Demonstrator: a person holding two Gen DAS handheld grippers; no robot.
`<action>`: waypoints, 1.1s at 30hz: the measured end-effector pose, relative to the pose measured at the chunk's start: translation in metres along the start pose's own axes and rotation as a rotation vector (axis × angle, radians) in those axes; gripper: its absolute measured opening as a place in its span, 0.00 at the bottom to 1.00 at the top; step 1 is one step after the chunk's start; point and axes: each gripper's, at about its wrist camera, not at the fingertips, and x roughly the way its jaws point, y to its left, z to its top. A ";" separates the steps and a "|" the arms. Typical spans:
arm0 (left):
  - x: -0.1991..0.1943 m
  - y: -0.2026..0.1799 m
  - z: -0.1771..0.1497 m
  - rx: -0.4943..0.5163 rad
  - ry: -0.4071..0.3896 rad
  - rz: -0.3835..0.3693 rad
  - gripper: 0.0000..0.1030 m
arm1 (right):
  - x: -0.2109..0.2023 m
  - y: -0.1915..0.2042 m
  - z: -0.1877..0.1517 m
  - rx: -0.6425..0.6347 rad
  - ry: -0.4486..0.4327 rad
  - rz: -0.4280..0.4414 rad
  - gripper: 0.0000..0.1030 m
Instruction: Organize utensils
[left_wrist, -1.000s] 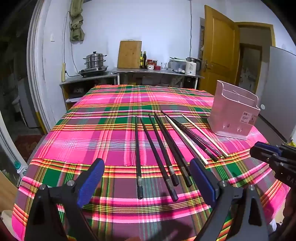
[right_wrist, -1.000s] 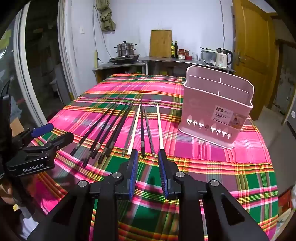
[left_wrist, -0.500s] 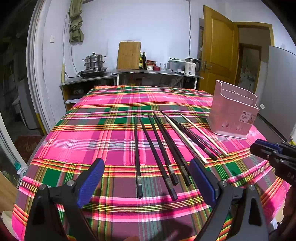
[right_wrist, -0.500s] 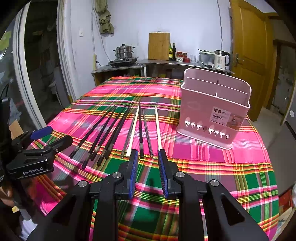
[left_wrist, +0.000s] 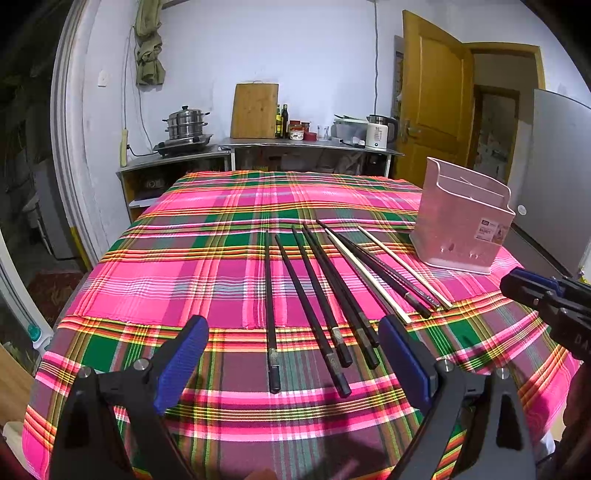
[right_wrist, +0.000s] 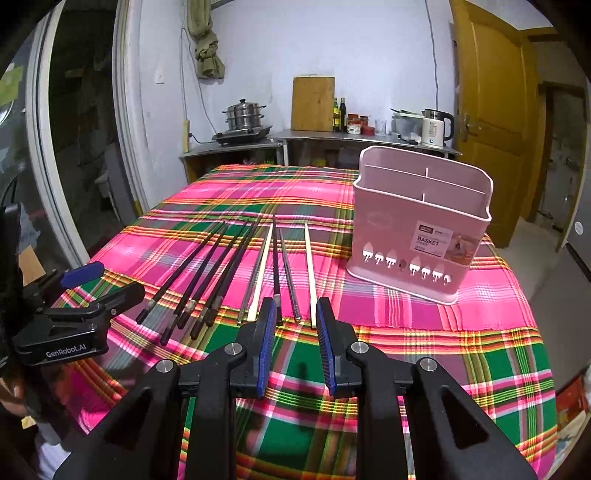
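A woven plaid tablecloth (left_wrist: 207, 280) in pink, green and yellow covers the table, with a soft fold line running across it near the front edge. On it lie the chopsticks (left_wrist: 325, 295): long thin sticks laid roughly side by side in a loose fan, their thick ends toward the front edge. Most are glossy black with small metal bands near the thick end; two are pale, like light wood or plastic (right_wrist: 309, 273), and at least one looks grey and metallic.

The left gripper (left_wrist: 291, 354) has black arms and ribbed blue pads, spread wide and holding nothing; it hovers over the front edge with the thick ends of the black chopsticks between its pads in the picture. The right gripper (right_wrist: 295, 332) has its pads set narrowly apart, also gripping nothing, its tips just in front of the ends of the pale and grey sticks.

A pink plastic basket (right_wrist: 417, 236) with rounded corners, thin inner dividers, cut-out drain holes along its base and a paper label stands upright near the right edge. The compartments that show hold nothing.
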 end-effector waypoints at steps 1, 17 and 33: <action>0.000 0.000 0.000 0.000 0.000 0.000 0.92 | 0.000 0.000 0.000 -0.001 -0.002 0.000 0.22; 0.000 -0.001 -0.001 0.000 -0.001 -0.001 0.92 | 0.000 0.000 0.000 -0.004 -0.001 0.000 0.23; -0.001 -0.003 -0.002 -0.001 -0.001 -0.002 0.92 | 0.000 0.001 -0.001 -0.002 0.001 0.000 0.23</action>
